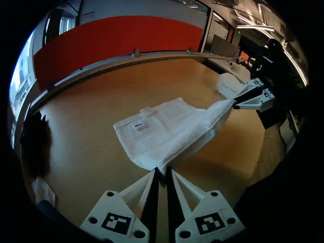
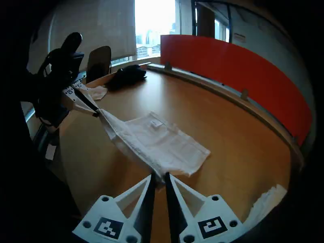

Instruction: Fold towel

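My left gripper [image 1: 163, 172] sits nearest in the left gripper view, its two fingers drawn almost together and pinching one corner of the white towel [image 1: 162, 129] between the tips. In the right gripper view my right gripper [image 2: 159, 176] does the same, fingers nearly closed and clamped on another corner of the cloth. The edge of the towel between those two corners is raised off the wooden table [image 1: 89, 133] and runs as a bunched band from one pair of tips to the other, with a shadow under it. From that raised edge the rest of the towel slopes down and lies flat around the middle of the table, a small label [image 1: 138, 126] facing up near its far side. Past it there is bare wood all the way to the table's far edge. A second white cloth [image 1: 231, 83] rests just behind the right gripper, near the table's edge on that side. A black bag [image 2: 127, 75] lies on the table close to the window end, with a chair [image 2: 99, 60] beside it. A red panel [image 1: 121, 36] stands along the far edge of the table.
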